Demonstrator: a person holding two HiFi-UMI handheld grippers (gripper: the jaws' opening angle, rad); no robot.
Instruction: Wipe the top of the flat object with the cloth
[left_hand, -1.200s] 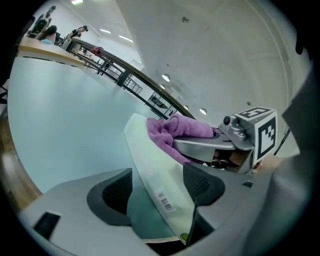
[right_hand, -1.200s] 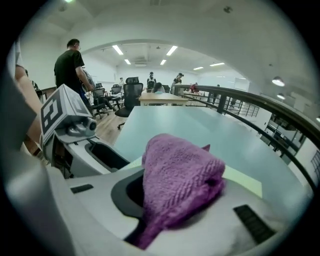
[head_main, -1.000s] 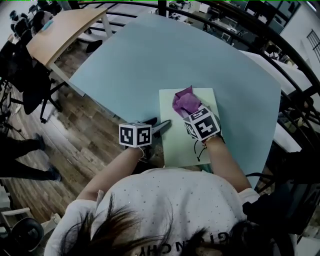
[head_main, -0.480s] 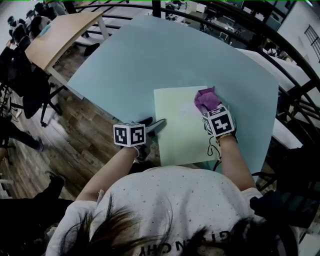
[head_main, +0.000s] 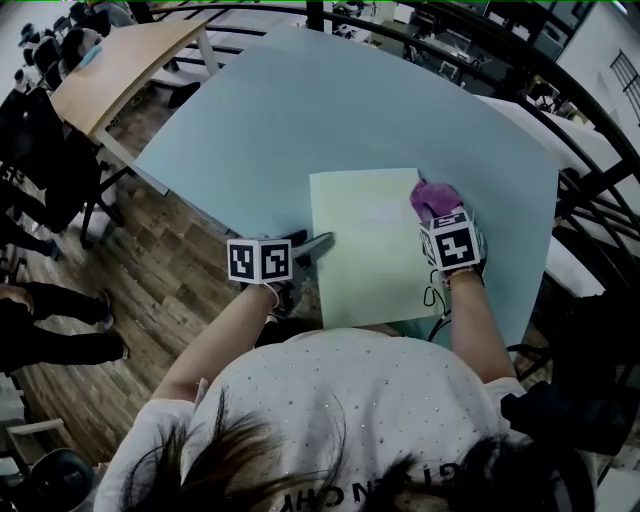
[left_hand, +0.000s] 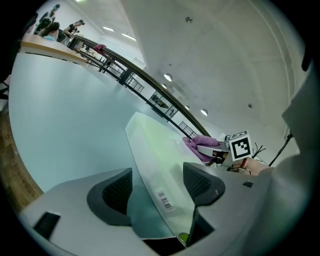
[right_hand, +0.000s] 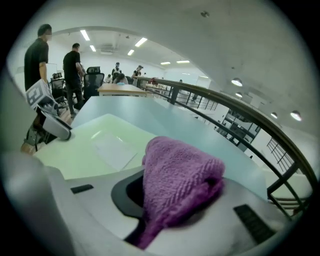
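Note:
A pale green flat board (head_main: 368, 248) lies on the light blue table (head_main: 300, 110). My right gripper (head_main: 440, 215) is shut on a bunched purple cloth (head_main: 434, 199), which rests at the board's far right corner. Seen from the right gripper view, the cloth (right_hand: 177, 170) bulges out between the jaws of that gripper (right_hand: 175, 202). My left gripper (head_main: 318, 243) sits at the board's left edge. In the left gripper view its jaws (left_hand: 157, 182) stand open, one on each side of the board's edge (left_hand: 150, 170), near a barcode label (left_hand: 165, 200).
The table's left edge drops to a wooden floor (head_main: 170, 290). A wooden desk (head_main: 120, 65) and office chairs (head_main: 60, 170) stand at the far left. A black railing (head_main: 590, 190) curves along the right. Two people (right_hand: 35, 60) stand in the distance.
My right gripper has carried the cloth rightwards across the board, from its far middle to its far right corner. The left gripper has stayed at the board's left edge.

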